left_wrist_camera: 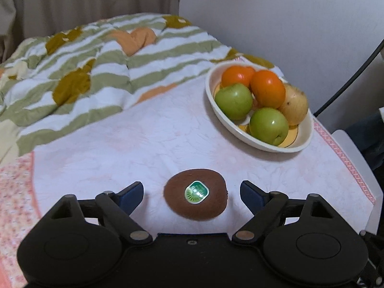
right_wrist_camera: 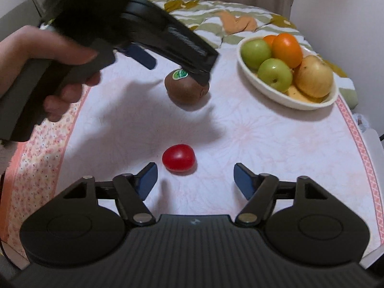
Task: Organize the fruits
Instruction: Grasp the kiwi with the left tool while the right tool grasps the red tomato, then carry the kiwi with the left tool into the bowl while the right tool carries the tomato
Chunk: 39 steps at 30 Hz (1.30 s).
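- Nearest in the right wrist view, the right gripper (right_wrist_camera: 195, 180) has its jaws spread wide with nothing held; its blue fingertips (right_wrist_camera: 147, 180) hang just above the pale pink surface (right_wrist_camera: 264, 144).
- Just ahead of those jaws, nearer the left fingertip than the right, a small red tomato (right_wrist_camera: 178, 158) lies on the surface, touching neither fingertip.
- Nearest in the left wrist view, the left gripper (left_wrist_camera: 192, 195) also has its jaws wide open and empty, and a brown kiwi (left_wrist_camera: 195, 198) with a green sticker facing up sits between them, with a gap on each side.
- From the right wrist view, that kiwi (right_wrist_camera: 187, 88) lies further back than the tomato, well apart from it, and the left gripper (right_wrist_camera: 168, 57) reaches down over it, held by the person's left hand (right_wrist_camera: 62, 72) at the left edge; one black finger overlaps the kiwi's top, though I cannot tell whether it touches.
- Further back and to the right, a cream oval bowl (left_wrist_camera: 304, 141) rests on the surface near its far right corner.
- Inside the bowl lie two green apples (left_wrist_camera: 234, 100), two orange fruits (left_wrist_camera: 267, 88) and one yellowish apple (left_wrist_camera: 295, 106), piled against one another.
- Behind the surface, a green-and-white striped quilt (left_wrist_camera: 96, 72) is bunched up, with a beige curtain (left_wrist_camera: 96, 0) and a white wall (left_wrist_camera: 288, 12) beyond it.
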Tool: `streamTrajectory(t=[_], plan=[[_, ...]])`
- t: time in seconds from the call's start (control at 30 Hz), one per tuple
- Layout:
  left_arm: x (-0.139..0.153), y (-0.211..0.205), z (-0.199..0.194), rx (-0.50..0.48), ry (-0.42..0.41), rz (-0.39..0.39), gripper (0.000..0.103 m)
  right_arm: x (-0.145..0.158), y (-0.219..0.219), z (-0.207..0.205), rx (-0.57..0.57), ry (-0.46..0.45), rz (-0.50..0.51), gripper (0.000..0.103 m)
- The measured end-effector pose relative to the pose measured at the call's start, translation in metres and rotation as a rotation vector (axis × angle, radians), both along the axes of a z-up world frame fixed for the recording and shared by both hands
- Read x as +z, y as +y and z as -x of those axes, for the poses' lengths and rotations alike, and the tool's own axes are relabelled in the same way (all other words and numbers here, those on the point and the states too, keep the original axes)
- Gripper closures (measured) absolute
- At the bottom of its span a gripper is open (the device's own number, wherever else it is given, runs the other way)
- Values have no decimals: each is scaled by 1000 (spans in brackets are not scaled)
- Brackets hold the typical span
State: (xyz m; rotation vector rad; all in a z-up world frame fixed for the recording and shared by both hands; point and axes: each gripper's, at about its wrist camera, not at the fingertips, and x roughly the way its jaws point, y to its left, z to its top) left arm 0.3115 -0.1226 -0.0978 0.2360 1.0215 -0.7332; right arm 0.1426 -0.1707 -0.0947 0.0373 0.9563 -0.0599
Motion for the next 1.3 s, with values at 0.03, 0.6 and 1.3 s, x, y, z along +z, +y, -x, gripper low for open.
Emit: streamTrajectory(t=[0.03,0.6,1.3], plan=[[-4,-3,-1,0,5,-4,14,-2,0,-1,1,3,0,18],[-19,5,-3,-10,-4,-45,34,-18,3,-17,40,36,-13,32],[20,53,32,90,-71,27,35,13,-6,-8,40,-35,-16,52]])
